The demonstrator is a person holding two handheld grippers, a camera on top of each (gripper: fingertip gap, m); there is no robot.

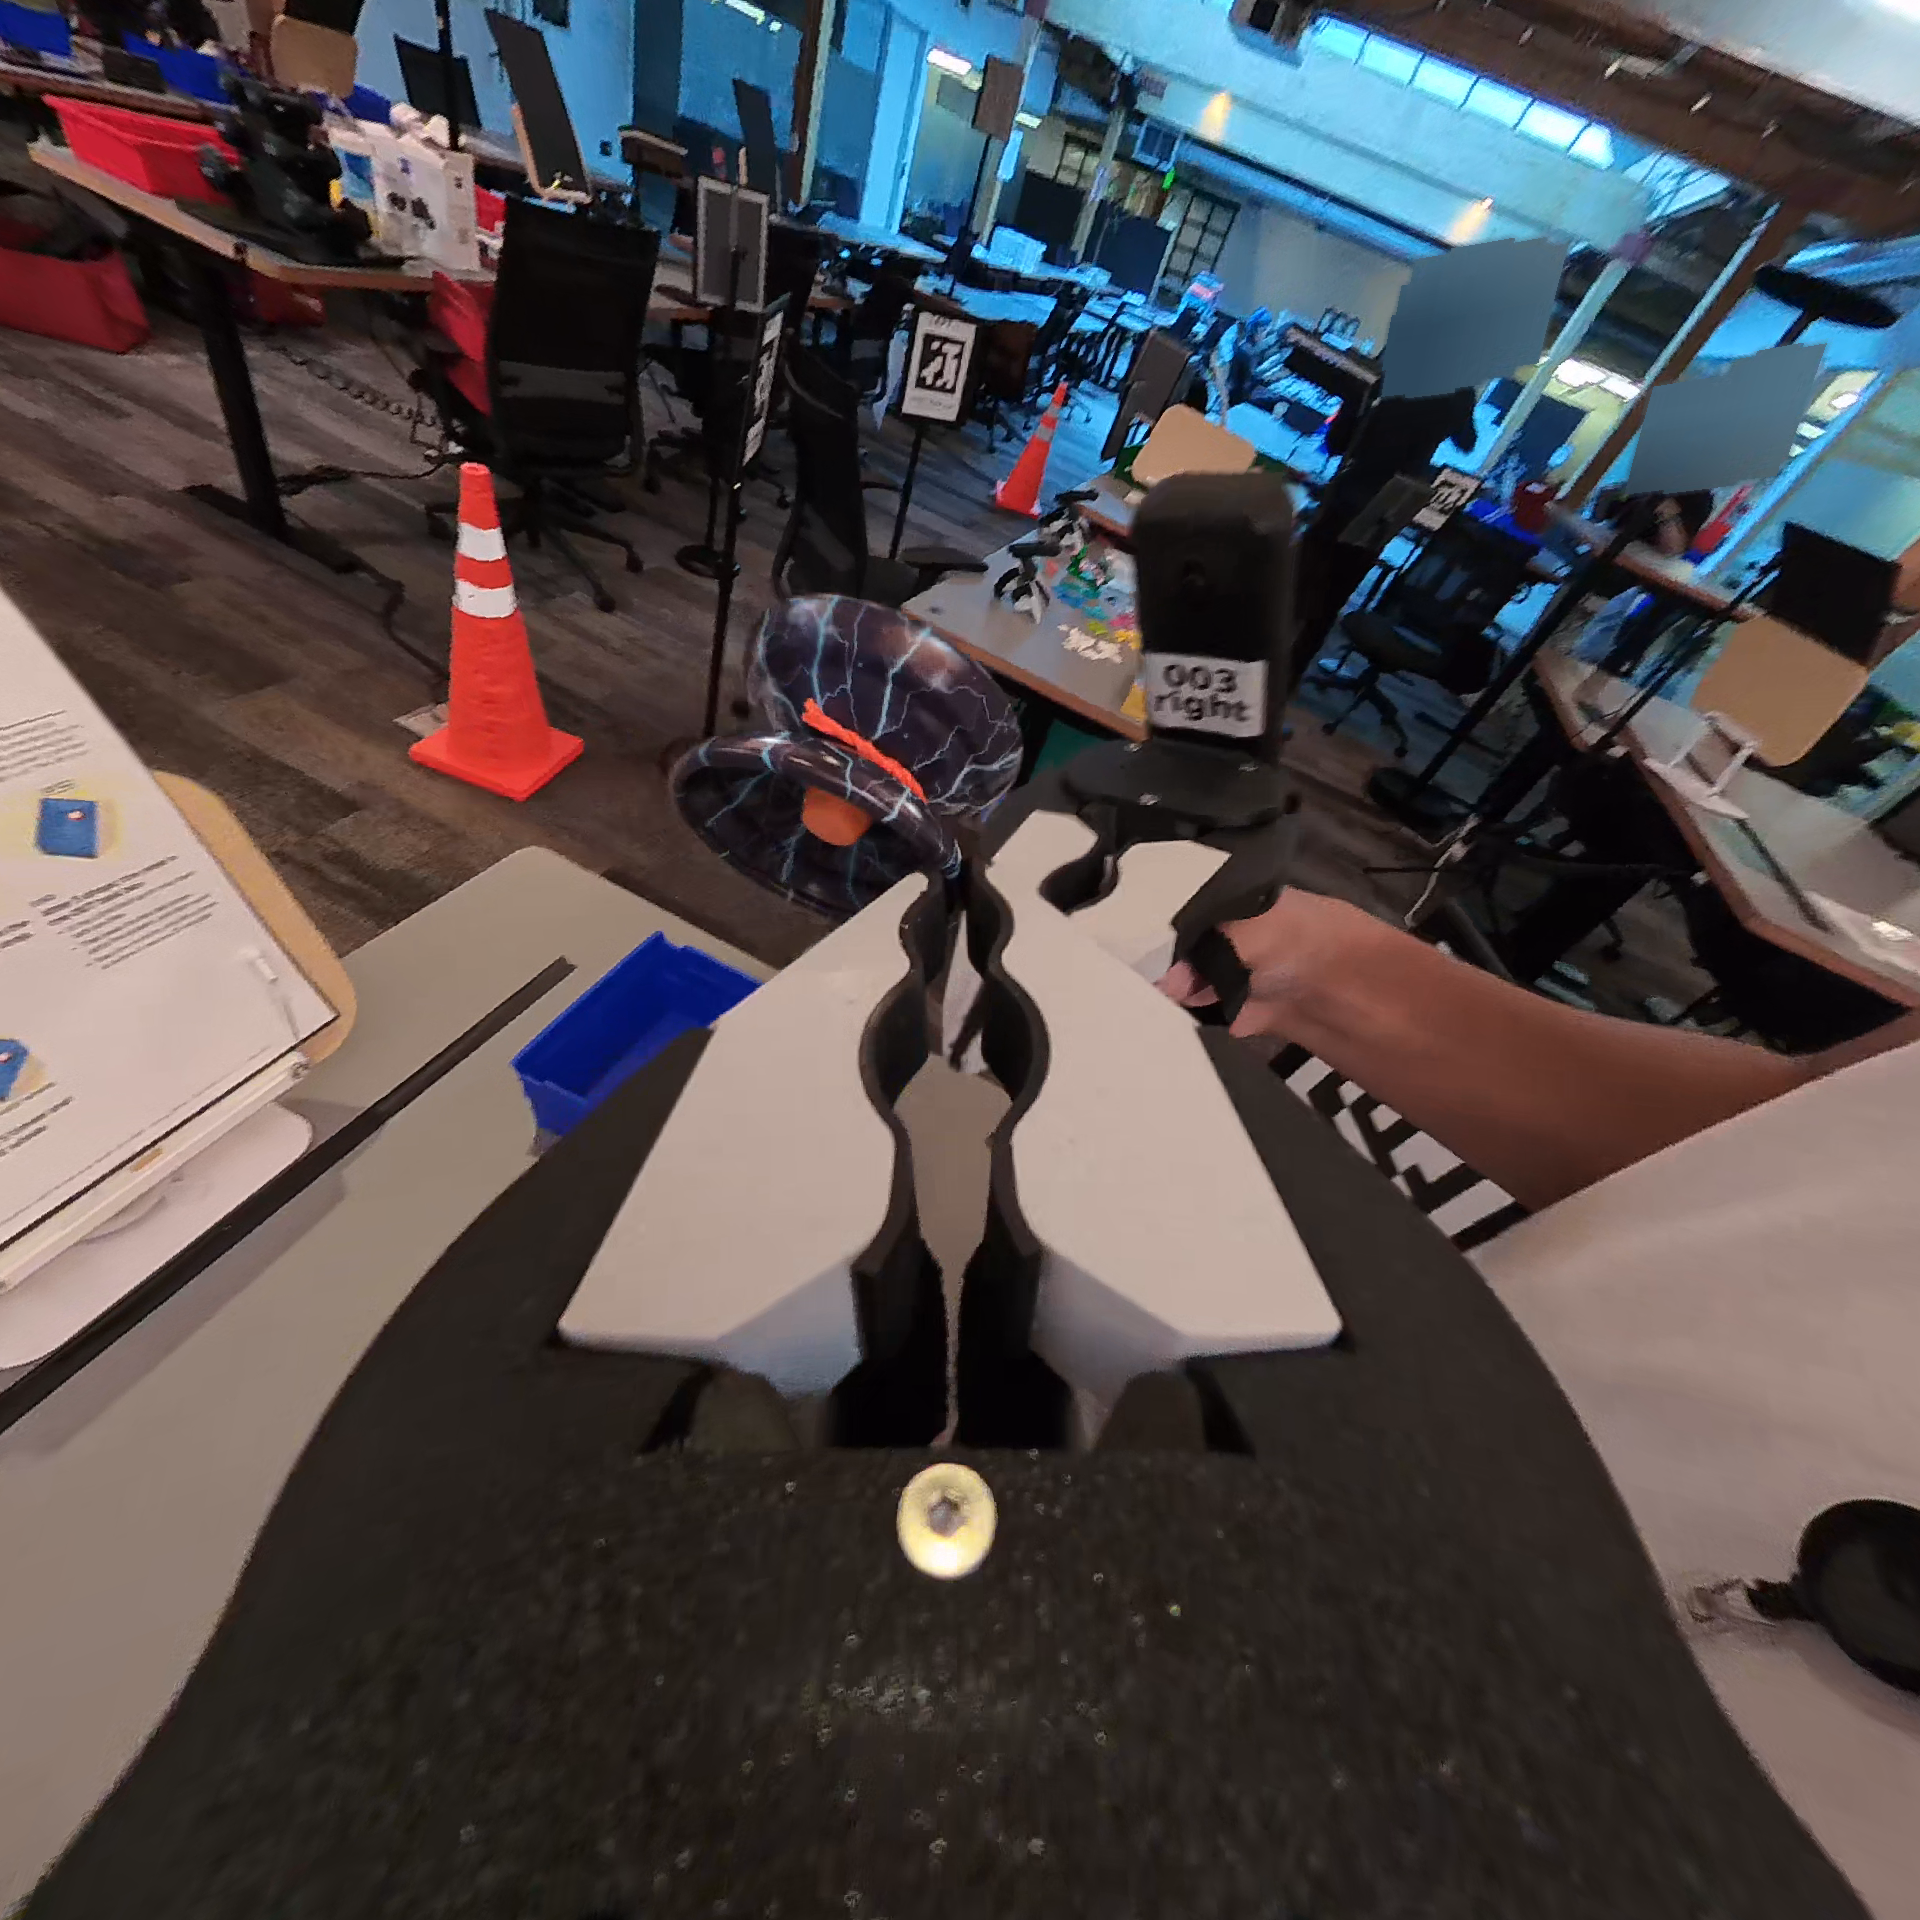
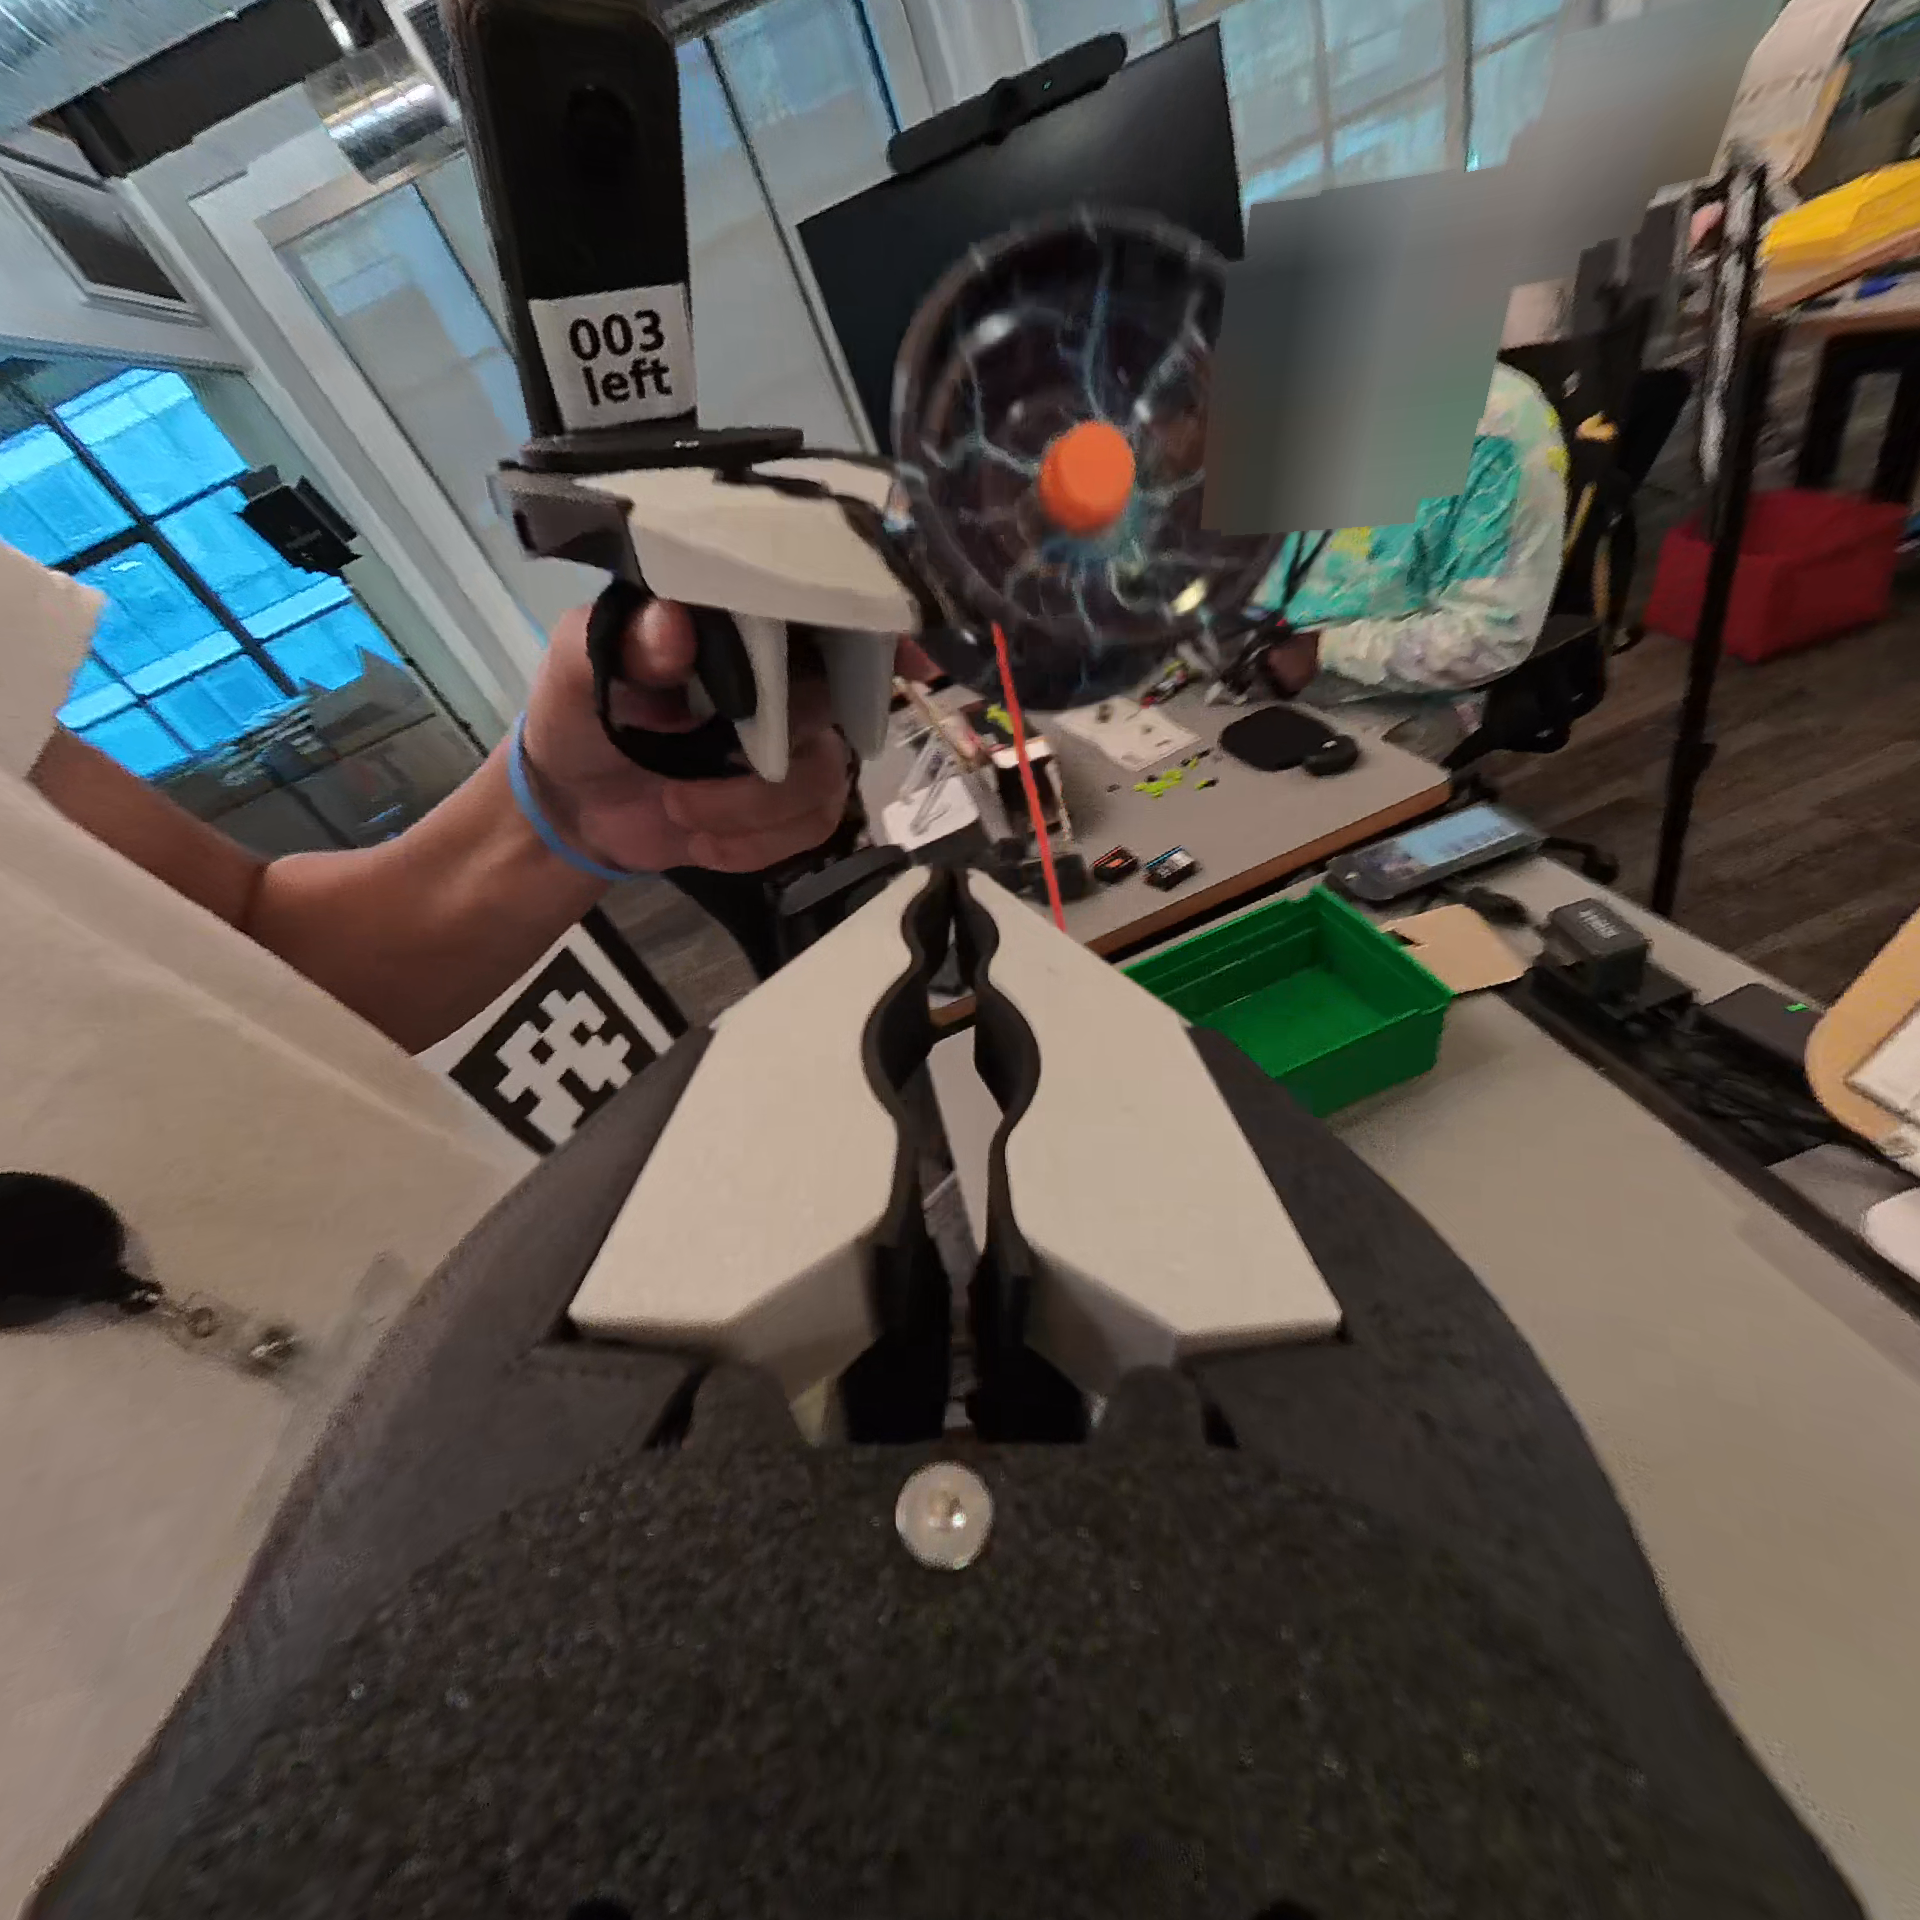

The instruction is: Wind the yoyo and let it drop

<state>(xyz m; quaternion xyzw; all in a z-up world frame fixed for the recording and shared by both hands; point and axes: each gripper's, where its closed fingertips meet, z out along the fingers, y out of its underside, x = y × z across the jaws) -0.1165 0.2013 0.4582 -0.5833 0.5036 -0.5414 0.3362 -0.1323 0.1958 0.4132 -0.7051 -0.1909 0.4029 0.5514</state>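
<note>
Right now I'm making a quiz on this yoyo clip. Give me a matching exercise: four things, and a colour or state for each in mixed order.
Things:
1. yoyo
2. string
3. bin
4. cone

States:
A. green, on the table
B. pinched at its rim by the left gripper
C. orange with white bands, on the floor
D. red, running down from the yoyo toward the right gripper

Pairs: 1-B, 2-D, 3-A, 4-C
</note>
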